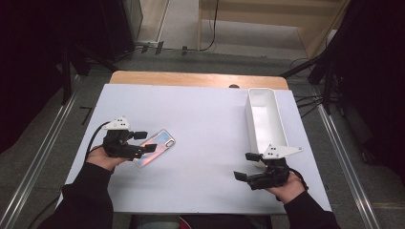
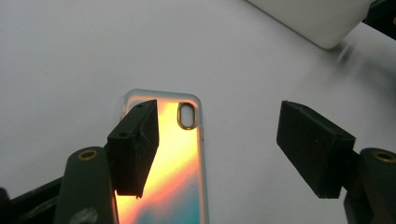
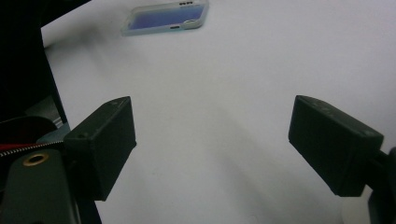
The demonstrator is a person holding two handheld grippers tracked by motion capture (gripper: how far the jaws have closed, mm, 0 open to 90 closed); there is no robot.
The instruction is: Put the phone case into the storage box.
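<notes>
While the left gripper hovered wide-jawed over the phone case, the reach seemed underway; next, straddling its edges. The right gripper waited, jaws wide.

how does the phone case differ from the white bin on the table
The phone case is thin, lies flat and shines in iridescent colours; the white bin is tall-walled, open-topped and plain white. The phone case sits at the left gripper, the white bin beside the right gripper. Both rest on the table.
</notes>
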